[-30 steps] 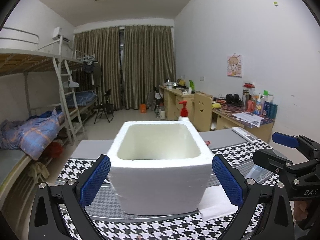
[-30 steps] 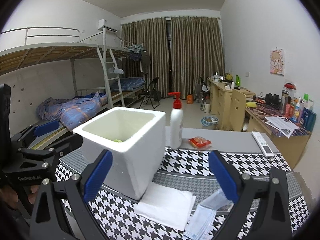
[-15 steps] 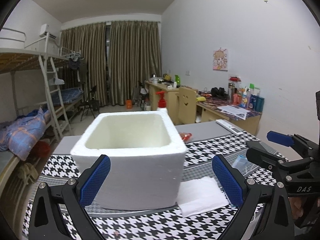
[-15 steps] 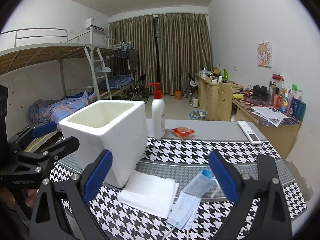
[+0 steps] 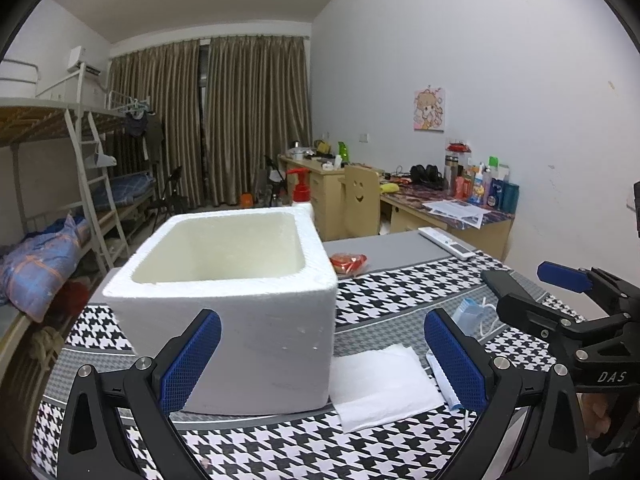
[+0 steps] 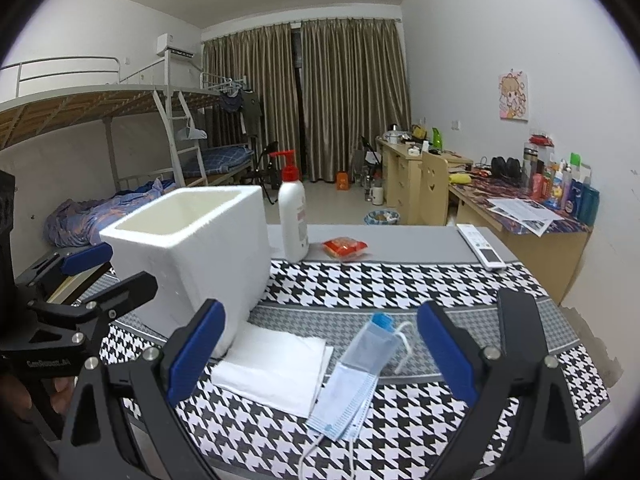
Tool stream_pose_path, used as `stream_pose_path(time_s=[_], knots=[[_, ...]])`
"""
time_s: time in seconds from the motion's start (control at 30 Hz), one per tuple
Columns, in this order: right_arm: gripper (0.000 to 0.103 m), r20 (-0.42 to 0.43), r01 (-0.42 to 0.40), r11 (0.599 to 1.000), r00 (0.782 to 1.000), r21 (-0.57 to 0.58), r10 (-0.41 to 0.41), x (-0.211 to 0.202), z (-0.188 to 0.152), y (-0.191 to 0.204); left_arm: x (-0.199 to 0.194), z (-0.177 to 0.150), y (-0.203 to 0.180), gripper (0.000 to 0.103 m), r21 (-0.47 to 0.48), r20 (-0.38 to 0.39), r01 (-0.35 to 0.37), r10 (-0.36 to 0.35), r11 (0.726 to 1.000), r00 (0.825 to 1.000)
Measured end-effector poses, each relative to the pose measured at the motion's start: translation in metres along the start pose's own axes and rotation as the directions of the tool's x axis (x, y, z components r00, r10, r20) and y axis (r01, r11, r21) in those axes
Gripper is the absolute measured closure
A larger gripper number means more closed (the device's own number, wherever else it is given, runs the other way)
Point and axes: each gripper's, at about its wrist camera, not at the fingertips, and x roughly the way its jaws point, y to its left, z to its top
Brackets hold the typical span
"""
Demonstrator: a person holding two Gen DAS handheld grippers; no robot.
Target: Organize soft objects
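Note:
A white foam box point(image 5: 224, 312) point(image 6: 192, 248) stands open-topped on the houndstooth cloth. A folded white tissue point(image 5: 380, 388) point(image 6: 276, 372) lies at its right foot, partly tucked under its corner. Just right of the tissue lies a light-blue face mask point(image 6: 356, 376) point(image 5: 472, 312). My left gripper point(image 5: 320, 360) is open, hovering in front of the box's right corner and the tissue. My right gripper point(image 6: 320, 352) is open above the tissue and mask. Nothing is held. The right gripper point(image 5: 568, 304) shows at the left view's right edge.
A pump bottle point(image 6: 293, 216) stands behind the box. A red snack packet point(image 6: 345, 248) and a white remote point(image 6: 482, 250) lie on the grey far part of the table point(image 6: 400, 240). A dark phone point(image 5: 500, 280) lies near the right gripper. Desks and bunk beds stand beyond.
Both grippers have drifted right and back from the box; the box now sits left of centre and the tissue and mask have come between the fingers. Both stay open.

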Motion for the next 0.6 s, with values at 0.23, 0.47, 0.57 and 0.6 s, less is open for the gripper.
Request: stream_pose_path(time_s=[0.23, 0.47, 0.57, 0.6], knots=[[0.004, -0.029, 0.018, 1.0, 0.999, 0.017, -0.017, 0.006, -0.011, -0.01, 0.014, -0.012, -0.009, 0.001, 0.002, -0.049, 0.023, -0.023, 1.0, 0.999], [0.004, -0.062, 0.048, 0.998, 0.997, 0.039, -0.045, 0.012, -0.021, -0.022, 0.026, -0.021, -0.018, 0.001, 0.01, -0.087, 0.041, -0.04, 0.999, 0.995], [0.004, -0.078, 0.058, 0.997, 0.996, 0.048, -0.054, 0.013, -0.025, -0.027, 0.031, -0.024, -0.024, 0.001, 0.017, -0.104, 0.052, -0.05, 0.998, 0.993], [0.004, -0.082, 0.061, 0.997, 0.995, 0.051, -0.057, 0.013, -0.026, -0.029, 0.032, -0.025, -0.025, 0.001, 0.018, -0.107, 0.056, -0.054, 0.998, 0.993]])
